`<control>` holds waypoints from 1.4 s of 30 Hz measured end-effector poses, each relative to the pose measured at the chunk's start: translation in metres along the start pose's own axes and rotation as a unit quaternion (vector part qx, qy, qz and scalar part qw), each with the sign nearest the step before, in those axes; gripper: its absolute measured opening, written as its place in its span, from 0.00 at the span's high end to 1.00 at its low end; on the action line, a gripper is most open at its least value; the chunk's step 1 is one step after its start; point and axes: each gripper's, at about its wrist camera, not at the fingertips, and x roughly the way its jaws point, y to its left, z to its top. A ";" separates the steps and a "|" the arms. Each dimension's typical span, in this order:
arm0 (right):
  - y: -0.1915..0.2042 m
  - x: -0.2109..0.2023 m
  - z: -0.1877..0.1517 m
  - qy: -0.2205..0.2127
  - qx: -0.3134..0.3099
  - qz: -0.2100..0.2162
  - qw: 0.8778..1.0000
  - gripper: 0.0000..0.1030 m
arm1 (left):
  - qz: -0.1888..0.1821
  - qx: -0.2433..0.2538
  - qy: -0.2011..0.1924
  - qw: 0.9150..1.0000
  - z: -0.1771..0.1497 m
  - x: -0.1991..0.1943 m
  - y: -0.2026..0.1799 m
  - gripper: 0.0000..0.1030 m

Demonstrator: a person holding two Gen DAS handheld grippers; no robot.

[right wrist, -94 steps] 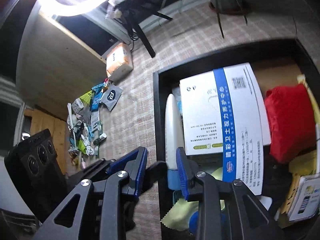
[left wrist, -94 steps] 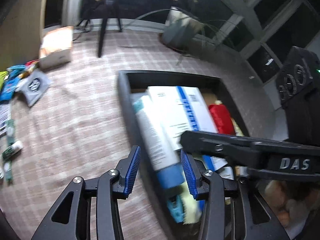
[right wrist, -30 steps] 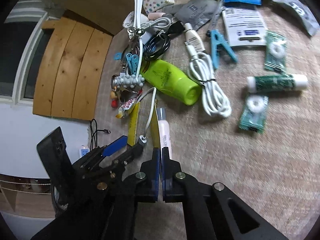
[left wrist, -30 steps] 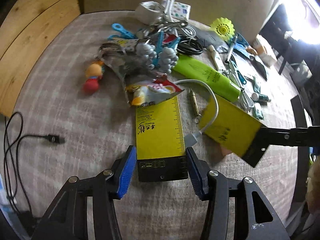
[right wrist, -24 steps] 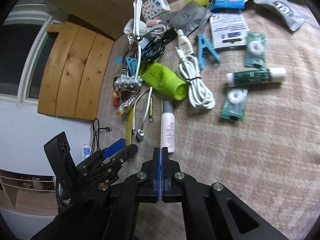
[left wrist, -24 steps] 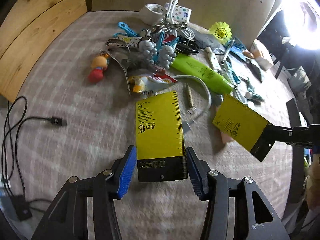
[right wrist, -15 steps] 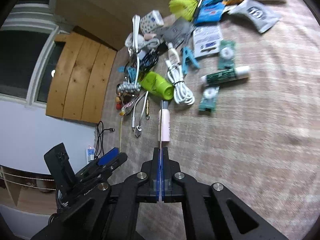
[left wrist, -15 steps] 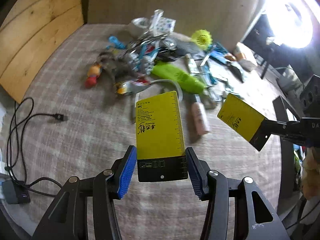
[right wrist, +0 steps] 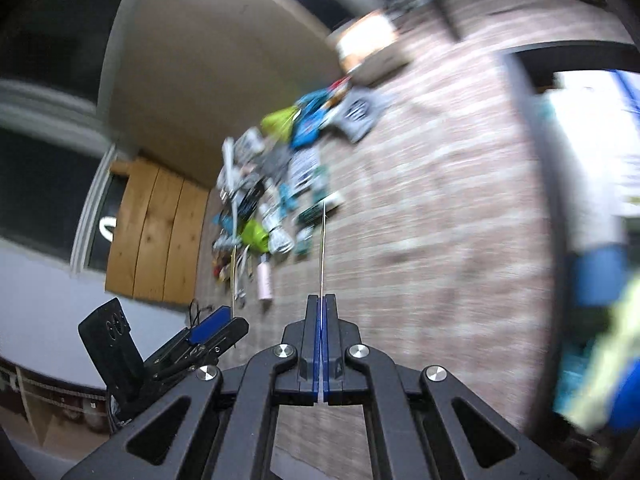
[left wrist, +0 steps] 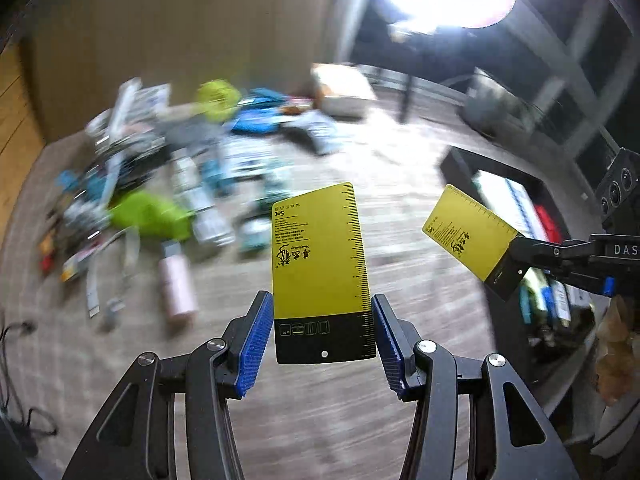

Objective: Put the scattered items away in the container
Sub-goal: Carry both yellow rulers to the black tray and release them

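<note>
Left wrist view: left gripper (left wrist: 324, 332) clamps a yellow ruler card (left wrist: 320, 256) by its side edges at the black end; thin, stiff, light, slick, so an edge grip near one end suits it. Right gripper (left wrist: 516, 258) pinches a second yellow card (left wrist: 468, 232) flat, just beside the black container (left wrist: 452, 164).

Right wrist view: right gripper (right wrist: 321, 344) closed on that card's edge-on sliver (right wrist: 322, 248), container wall (right wrist: 532, 140) to its right, scattered pile (right wrist: 280, 200) well away.
</note>
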 end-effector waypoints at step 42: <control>-0.083 -0.141 0.010 -0.133 0.021 -0.116 0.984 0.61 | -0.054 0.128 0.007 0.990 0.051 0.038 -0.188 0.42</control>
